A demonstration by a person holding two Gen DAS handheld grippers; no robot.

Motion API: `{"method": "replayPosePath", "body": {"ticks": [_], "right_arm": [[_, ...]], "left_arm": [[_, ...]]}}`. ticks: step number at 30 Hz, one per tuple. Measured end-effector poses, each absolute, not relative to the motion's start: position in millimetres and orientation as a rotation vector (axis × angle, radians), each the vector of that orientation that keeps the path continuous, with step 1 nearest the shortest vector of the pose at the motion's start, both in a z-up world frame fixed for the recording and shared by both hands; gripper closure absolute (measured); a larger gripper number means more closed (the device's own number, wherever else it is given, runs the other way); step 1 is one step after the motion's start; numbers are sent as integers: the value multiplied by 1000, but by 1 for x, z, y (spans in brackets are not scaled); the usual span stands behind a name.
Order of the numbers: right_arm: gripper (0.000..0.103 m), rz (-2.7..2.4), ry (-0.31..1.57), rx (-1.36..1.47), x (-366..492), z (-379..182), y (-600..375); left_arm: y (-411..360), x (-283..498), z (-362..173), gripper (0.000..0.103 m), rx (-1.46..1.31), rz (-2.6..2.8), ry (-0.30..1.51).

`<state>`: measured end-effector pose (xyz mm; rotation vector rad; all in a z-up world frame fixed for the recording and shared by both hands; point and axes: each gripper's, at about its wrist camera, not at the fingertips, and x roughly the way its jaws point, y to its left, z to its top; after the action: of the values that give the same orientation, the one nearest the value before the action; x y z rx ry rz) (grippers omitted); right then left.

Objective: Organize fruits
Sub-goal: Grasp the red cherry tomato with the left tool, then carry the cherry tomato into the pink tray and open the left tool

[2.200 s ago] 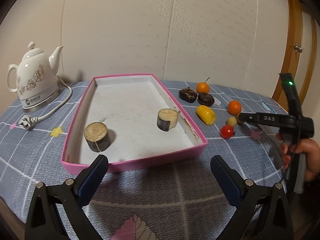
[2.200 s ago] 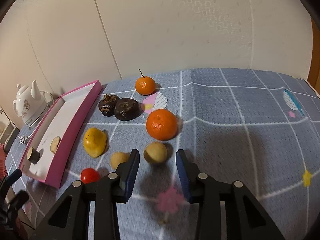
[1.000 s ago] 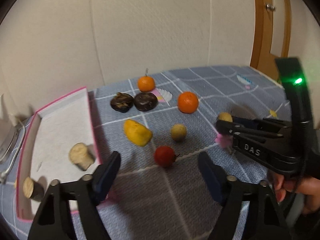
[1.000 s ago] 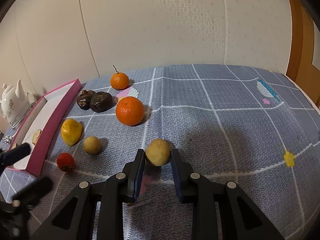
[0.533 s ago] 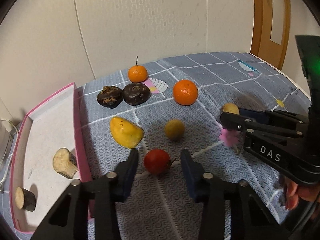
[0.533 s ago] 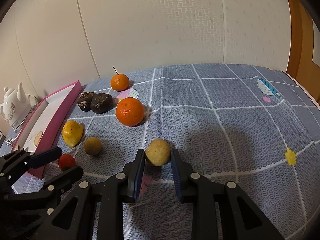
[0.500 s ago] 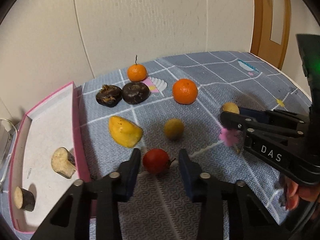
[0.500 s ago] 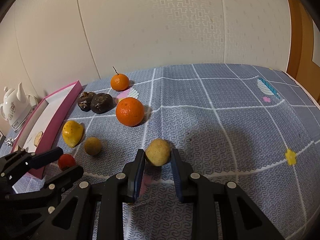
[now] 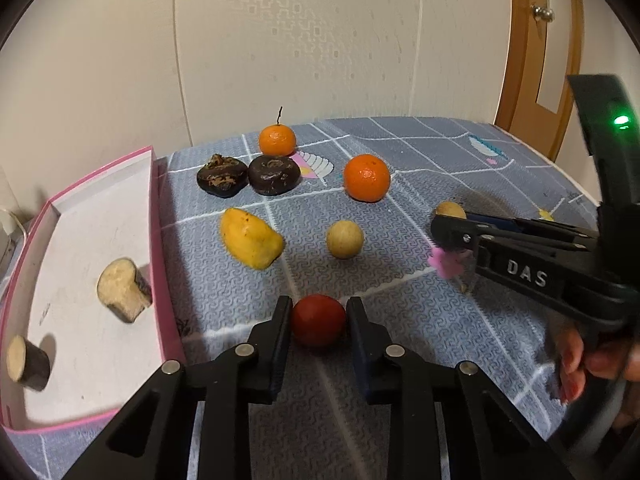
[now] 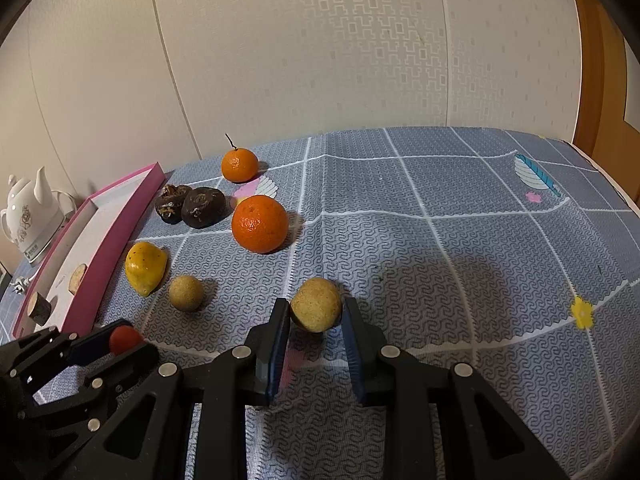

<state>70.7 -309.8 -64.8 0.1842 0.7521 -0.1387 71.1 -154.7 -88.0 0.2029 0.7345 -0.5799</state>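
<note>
A small red fruit (image 9: 318,320) lies on the blue-grey patterned cloth, and my left gripper (image 9: 318,312) is closing on it, both pads touching its sides. From the right wrist view the same fruit (image 10: 124,338) shows between the left gripper's (image 10: 116,346) fingers. My right gripper (image 10: 316,314) is shut on a round tan fruit (image 10: 316,304), and its tip holding that tan fruit (image 9: 450,210) is in the left wrist view. A large orange (image 9: 367,178), a stemmed small orange (image 9: 277,141), two dark fruits (image 9: 222,180), a yellow fruit (image 9: 250,238) and a tan ball (image 9: 344,239) lie loose.
A pink-rimmed tray (image 9: 158,240) at the left holds two cut brown-skinned pieces (image 9: 120,288). A white kettle (image 10: 28,216) stands beyond the tray. A person's hand (image 9: 592,364) grips the right tool. A wooden door (image 9: 536,60) is at the far right.
My left gripper's jaws have narrowed from wide apart to pressing on the red fruit. The right gripper has stayed still with the tan fruit in it.
</note>
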Motion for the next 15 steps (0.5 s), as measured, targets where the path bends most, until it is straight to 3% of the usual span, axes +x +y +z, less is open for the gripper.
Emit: {"method": "replayPosePath", "body": {"ticks": [15], "right_arm": [[76, -138, 746, 178, 70, -64, -308]], "left_arm": [[-116, 49, -73, 75, 136, -562, 676]]}}
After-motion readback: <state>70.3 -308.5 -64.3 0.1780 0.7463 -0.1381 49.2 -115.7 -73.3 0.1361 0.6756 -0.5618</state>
